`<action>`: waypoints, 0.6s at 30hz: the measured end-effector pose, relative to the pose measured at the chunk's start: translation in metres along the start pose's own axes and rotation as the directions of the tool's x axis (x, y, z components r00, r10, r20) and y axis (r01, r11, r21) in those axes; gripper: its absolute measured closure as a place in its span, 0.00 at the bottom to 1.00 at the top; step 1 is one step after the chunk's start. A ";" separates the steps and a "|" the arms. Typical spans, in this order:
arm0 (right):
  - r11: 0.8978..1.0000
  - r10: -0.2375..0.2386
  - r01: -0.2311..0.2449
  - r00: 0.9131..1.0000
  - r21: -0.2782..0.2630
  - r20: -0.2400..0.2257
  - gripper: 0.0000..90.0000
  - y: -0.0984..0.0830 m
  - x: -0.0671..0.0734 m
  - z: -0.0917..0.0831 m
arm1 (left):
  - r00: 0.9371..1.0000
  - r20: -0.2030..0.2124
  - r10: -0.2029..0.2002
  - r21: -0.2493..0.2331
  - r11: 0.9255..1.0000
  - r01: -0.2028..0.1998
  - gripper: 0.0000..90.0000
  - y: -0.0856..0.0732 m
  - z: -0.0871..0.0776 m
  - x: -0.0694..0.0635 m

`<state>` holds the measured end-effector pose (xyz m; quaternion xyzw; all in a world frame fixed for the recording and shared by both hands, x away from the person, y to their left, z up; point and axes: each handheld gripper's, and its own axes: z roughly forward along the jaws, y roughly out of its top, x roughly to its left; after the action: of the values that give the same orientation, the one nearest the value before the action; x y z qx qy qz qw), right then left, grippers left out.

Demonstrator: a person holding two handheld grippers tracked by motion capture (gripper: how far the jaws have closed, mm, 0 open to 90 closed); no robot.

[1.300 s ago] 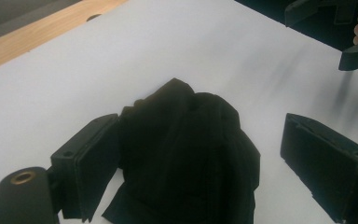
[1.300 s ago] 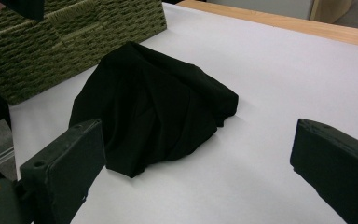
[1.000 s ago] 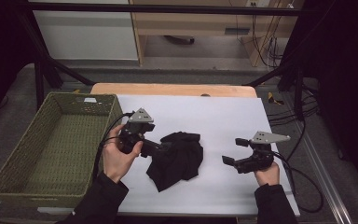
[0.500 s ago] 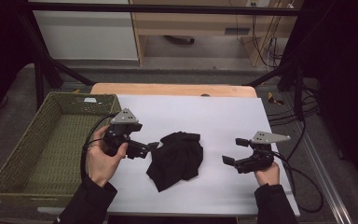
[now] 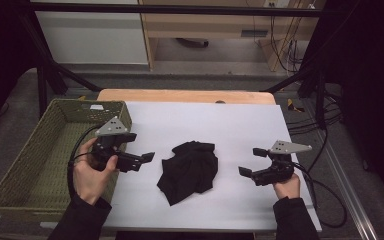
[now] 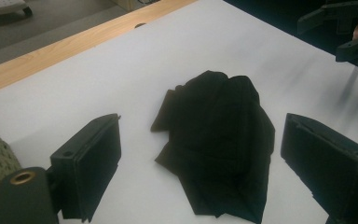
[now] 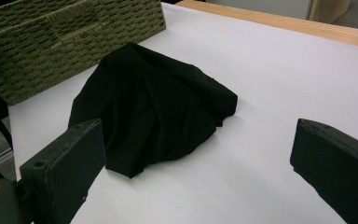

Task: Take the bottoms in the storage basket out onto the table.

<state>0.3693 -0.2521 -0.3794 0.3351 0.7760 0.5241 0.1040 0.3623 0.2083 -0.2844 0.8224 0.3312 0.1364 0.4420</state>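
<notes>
On the white table top [image 5: 220, 125] a crumpled black cloth [image 5: 190, 169] is seen lying near the middle, between the two grippers and touched by neither. The left gripper [image 5: 141, 160] is held at about nine o'clock from the cloth, just beside the green woven basket [image 5: 40, 155], with its jaws spread and nothing between them. The right gripper [image 5: 252, 162] is held at about three o'clock from the cloth, well apart from it, its jaws likewise spread and empty. From the left gripper view the cloth [image 6: 219, 140] is seen lying ahead of the jaws, toward twelve o'clock, framed by the gap between them, and the right gripper [image 6: 342, 28] is seen at about two o'clock. From the right gripper view the cloth [image 7: 154, 107] lies ahead at about eleven o'clock, with the basket [image 7: 65, 42] beyond it. No brand, label or writing can be read on anything.
</notes>
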 end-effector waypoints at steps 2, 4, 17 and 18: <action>1.000 0.001 -0.001 1.000 0.000 0.000 0.04 0.000 0.000 0.000 | 1.000 -0.004 -0.008 -0.007 1.000 0.008 0.14 -0.005 -0.003 0.004; 1.000 -0.001 0.001 1.000 -0.001 0.000 0.04 0.000 0.000 0.000 | 1.000 -0.009 -0.015 -0.008 1.000 0.015 0.14 -0.009 -0.005 0.008; 1.000 0.000 0.000 1.000 0.001 0.001 0.04 0.000 0.000 0.000 | 0.998 -0.036 -0.045 -0.007 0.999 0.045 0.14 -0.042 -0.016 0.031; 1.000 0.001 -0.001 1.000 0.003 0.002 0.04 0.000 0.000 0.000 | 0.998 -0.040 -0.045 -0.008 0.999 0.044 0.14 -0.045 -0.017 0.033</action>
<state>0.3694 -0.2519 -0.3796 0.3360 0.7767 0.5225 0.1039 0.3594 0.2586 -0.3136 0.8102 0.3579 0.1443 0.4411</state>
